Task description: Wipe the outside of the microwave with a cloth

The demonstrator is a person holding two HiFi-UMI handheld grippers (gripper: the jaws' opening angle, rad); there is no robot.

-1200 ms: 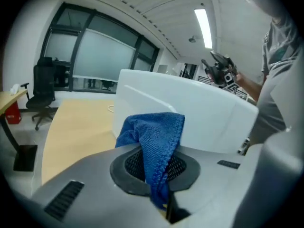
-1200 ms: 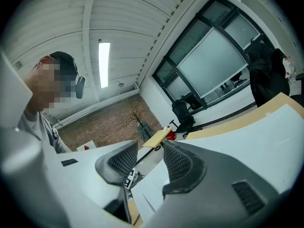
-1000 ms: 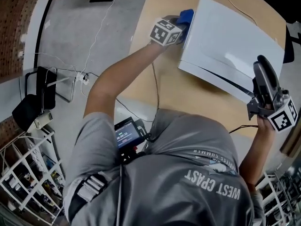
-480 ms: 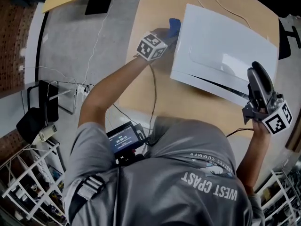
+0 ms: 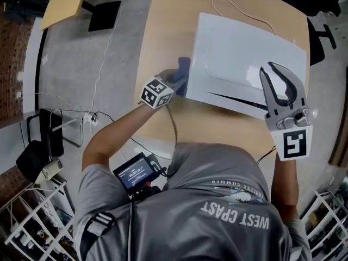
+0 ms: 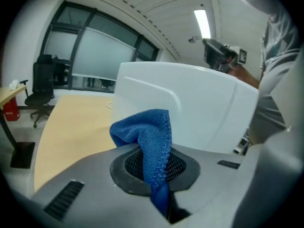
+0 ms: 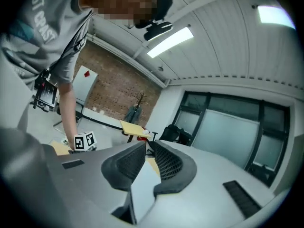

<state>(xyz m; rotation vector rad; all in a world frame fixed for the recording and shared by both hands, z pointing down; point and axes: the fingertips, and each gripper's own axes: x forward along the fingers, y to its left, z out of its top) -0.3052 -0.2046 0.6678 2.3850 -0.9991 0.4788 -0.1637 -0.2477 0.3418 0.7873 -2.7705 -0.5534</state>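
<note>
**Left gripper view: blue cloth [image 6: 148,129] clamped beside the microwave [image 6: 199,113]**

My left claw [image 6: 153,167] is pinched tight on the blue cloth, which bunches up just beside the white microwave at frame centre. In the head view, my right claw [image 5: 267,68] hovers over the microwave's lower right corner, its jaws closing with nothing between them. Beyond, the tan table [image 5: 168,20] runs to the top edge.

A blue cloth [image 5: 184,67] is pressed to the microwave's [image 5: 244,53] left side by the left gripper [image 5: 178,78]; the right gripper's [image 5: 267,68] empty jaws are closing above it.
</note>
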